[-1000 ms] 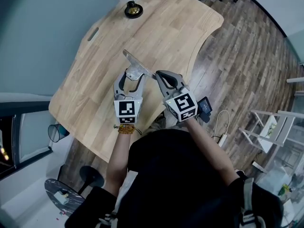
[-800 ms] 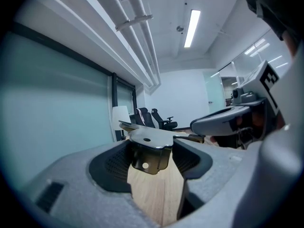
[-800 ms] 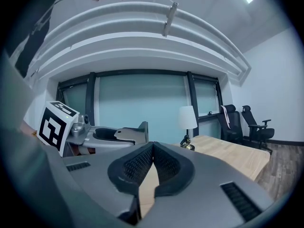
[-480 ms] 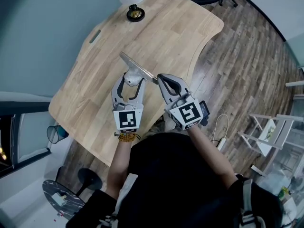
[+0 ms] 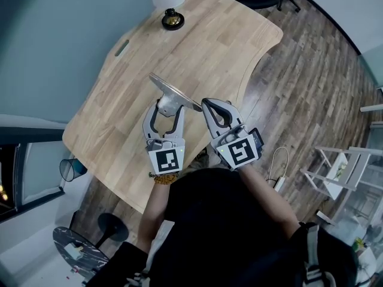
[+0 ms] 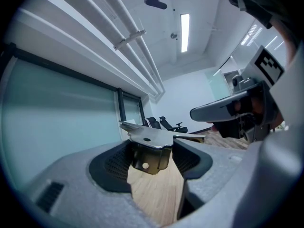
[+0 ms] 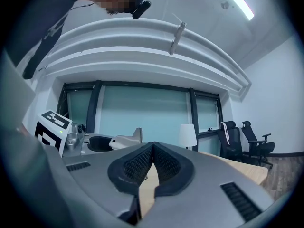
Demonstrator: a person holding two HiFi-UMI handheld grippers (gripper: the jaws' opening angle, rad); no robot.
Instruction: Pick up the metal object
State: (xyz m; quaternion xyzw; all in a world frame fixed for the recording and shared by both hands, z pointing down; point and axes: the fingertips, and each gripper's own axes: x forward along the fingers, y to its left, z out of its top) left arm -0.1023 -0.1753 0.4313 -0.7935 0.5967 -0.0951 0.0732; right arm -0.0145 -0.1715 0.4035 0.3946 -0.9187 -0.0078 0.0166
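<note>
above the surface (image 5: pixel 227 40), gripping the metal object (image 6: pixel 149 137) in the left hand-held gripper (image 6: pixel 153 161), with right hand-held gripper (image 7: pixel 152 146) closed, empty, just beside. mid-lift, seemingly; next needs a firm, level hold.

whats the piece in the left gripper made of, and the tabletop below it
The metal bracket looks like bent sheet steel or aluminium with a bare finish. It is silvery and smooth, with bright reflections, thin edges and punched holes. The tabletop looks like light wood, or possibly a wood-look laminate. It shows pale plank strips with grain lines and a matte surface.
</note>
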